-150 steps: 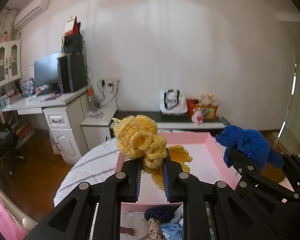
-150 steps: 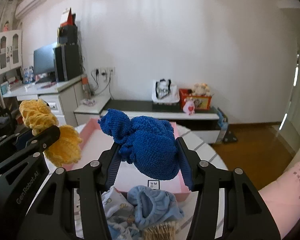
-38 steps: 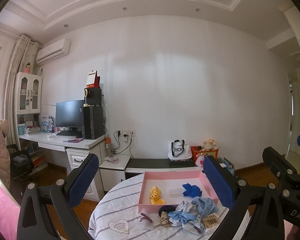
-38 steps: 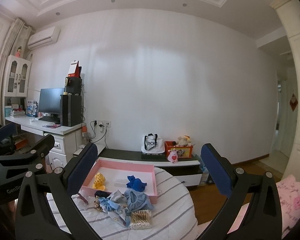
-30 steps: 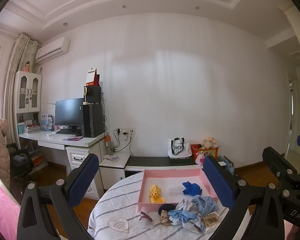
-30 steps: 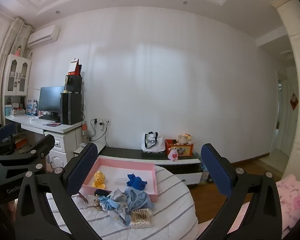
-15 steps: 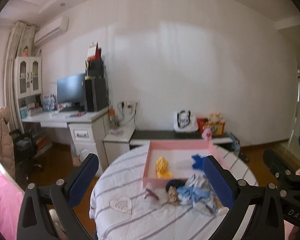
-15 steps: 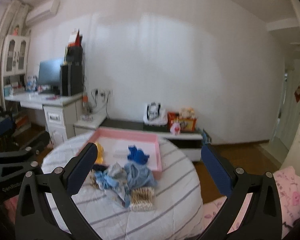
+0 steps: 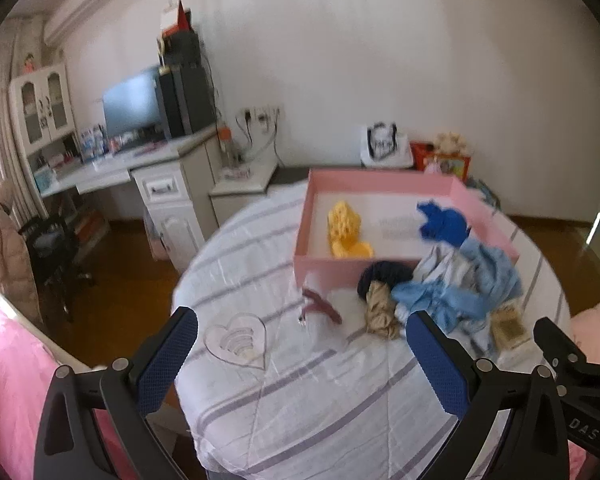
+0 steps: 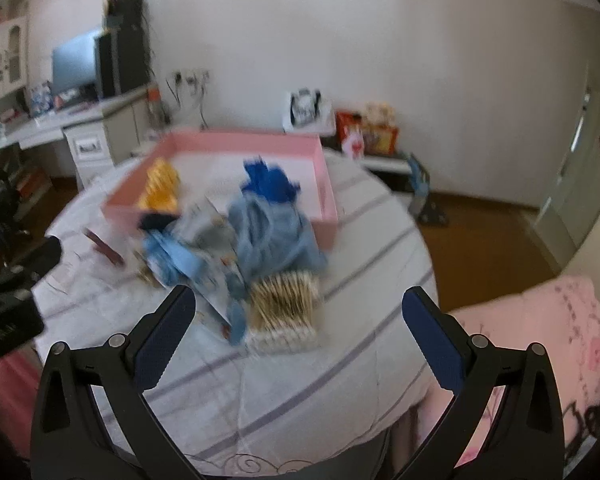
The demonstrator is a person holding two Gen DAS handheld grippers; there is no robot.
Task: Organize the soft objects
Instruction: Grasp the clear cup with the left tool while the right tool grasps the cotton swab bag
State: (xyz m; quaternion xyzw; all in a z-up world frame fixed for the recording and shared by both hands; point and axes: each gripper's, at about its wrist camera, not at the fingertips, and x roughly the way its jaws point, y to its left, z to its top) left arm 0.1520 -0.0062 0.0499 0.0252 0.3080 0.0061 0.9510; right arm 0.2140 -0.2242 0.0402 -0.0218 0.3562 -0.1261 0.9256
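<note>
1. Blue-padded and spread wide, the left tongs (image 9: pixel 300 354) are hanging empty above the near part of the striped table (image 9: pixel 340 408), holding nothing.
2. Equally wide apart and empty, the right tongs (image 10: pixel 298 332) are hovering over the near edge of the same table, with a bundle of cotton swabs (image 10: pixel 284 308) just ahead of them.
3. Lying ahead of both tongs, the loose pile of light blue cloth (image 9: pixel 468 284) is waiting on the table, pressing against the near wall of the pink box (image 9: pixel 328 270); a tan scrunchie (image 9: pixel 380 312) and a dark blue one (image 9: pixel 384 276) are sitting at the pile's left edge.
4. Inside the box, a yellow knitted piece (image 9: pixel 346 232) is resting at the left and a bright blue one (image 9: pixel 444 224) at the right, so part of the sorting looks done.
5. Judging by position, the right tongs are sitting nearer the cloth pile, straight ahead of them; the scrunchies are lying ahead and right of the left tongs.
6. A dark red hair clip (image 9: pixel 320 308) and a clear heart dish (image 9: pixel 236 338) are lying to the pile's left, with bare cloth around them leaving open room; the box's near wall is needing a lift-over.
</note>
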